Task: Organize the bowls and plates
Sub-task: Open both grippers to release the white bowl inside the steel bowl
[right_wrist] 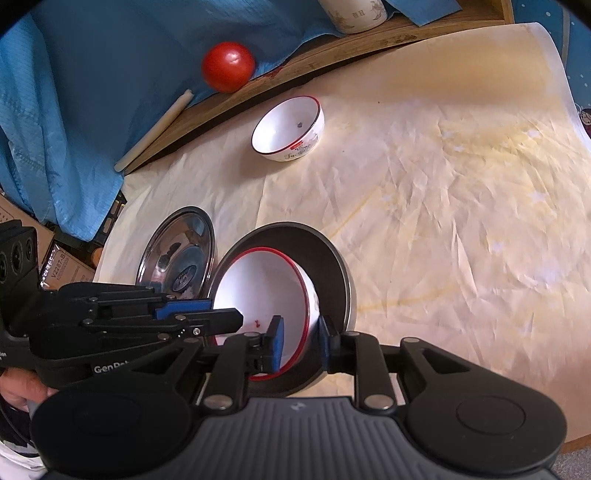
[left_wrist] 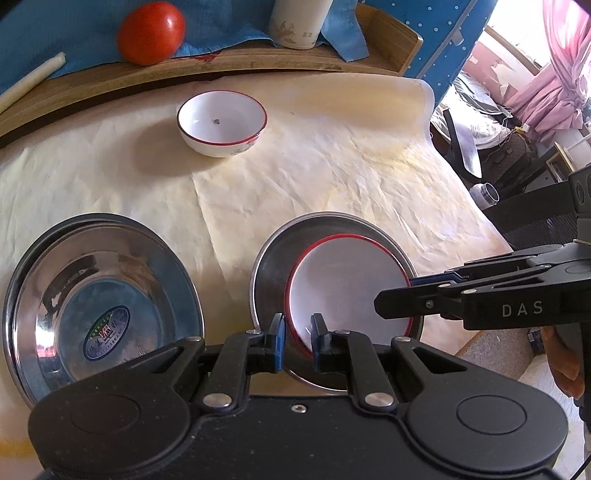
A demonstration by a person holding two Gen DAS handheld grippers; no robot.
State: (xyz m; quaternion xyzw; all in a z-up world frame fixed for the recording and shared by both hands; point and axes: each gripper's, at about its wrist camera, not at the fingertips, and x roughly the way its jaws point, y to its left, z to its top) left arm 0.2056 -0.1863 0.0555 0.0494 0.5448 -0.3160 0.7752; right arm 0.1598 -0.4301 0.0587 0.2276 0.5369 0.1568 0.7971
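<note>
Where the task's thing lies: the red-rimmed bowl (left_wrist: 351,288) is seen inside the right-hand steel plate (left_wrist: 266,266), tilted and pushed toward the plate's right side, at the near edge of the table (left_wrist: 332,166).
Left hand-held gripper (left_wrist: 297,339): it is closed to a narrow gap on the near rim of the red-rimmed bowl, with 1 blue pad inside the rim and 1 outside.
Right hand-held gripper (right_wrist: 301,343): it is set over the rim on the opposite side, its jaws slightly parted; 1 pad is inside the bowl and 1 is between the bowl wall and the plate, and a gap is seen at the inner pad, so no grip is shown.
Second steel plate (left_wrist: 103,306): it lies flat just left of the first, empty, with an oval sticker at its centre.
Second bowl (left_wrist: 221,123): white with a red rim, it stands upright and alone farther back on the table, well apart from both plates.
Table covering: a creased cream sheet is spread under all 4 dishes.
Back edge: a wooden tray (left_wrist: 221,66) is seen holding a tomato (left_wrist: 151,33), a white cup (left_wrist: 297,22) and a blue cloth (left_wrist: 74,40).
</note>
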